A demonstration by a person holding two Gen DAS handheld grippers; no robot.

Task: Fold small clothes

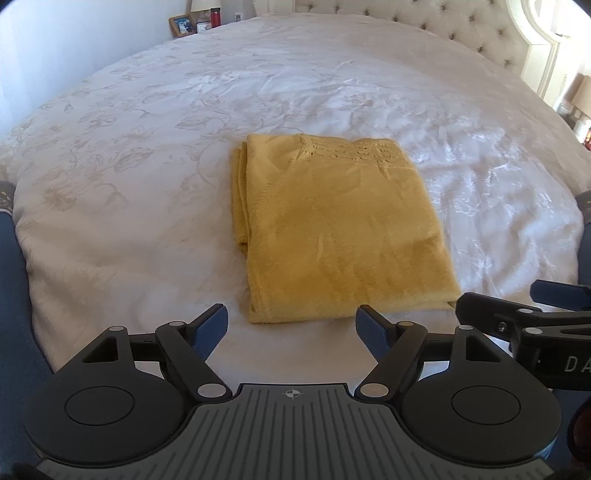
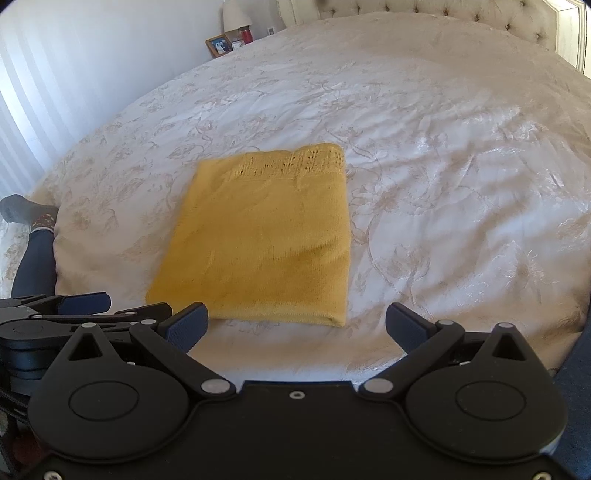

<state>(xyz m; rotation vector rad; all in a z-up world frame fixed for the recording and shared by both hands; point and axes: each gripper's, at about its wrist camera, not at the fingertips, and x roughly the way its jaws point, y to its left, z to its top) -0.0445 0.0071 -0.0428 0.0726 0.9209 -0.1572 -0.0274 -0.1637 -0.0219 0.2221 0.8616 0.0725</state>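
A yellow knitted garment (image 1: 332, 229) lies folded into a neat rectangle on the white bedspread (image 1: 147, 147), its lace-patterned hem at the far edge. In the right wrist view the same yellow garment (image 2: 262, 236) sits just beyond my fingers. My left gripper (image 1: 291, 325) hovers open near the cloth's front edge, with nothing between its blue pads. My right gripper (image 2: 295, 325) is open too, its jaws wide and empty, just short of the garment's near edge. The right gripper (image 1: 524, 314) shows at the right edge of the left wrist view, and the left gripper (image 2: 85, 302) at the left of the right wrist view.
A tufted headboard (image 1: 461, 26) stands behind the white floral bedspread (image 2: 443, 147). At the far left are a framed photo (image 1: 181, 24) and a red jar (image 1: 215, 16) on a nightstand. A person's socked foot (image 2: 26, 214) and dark trouser leg rest at the bed's left side.
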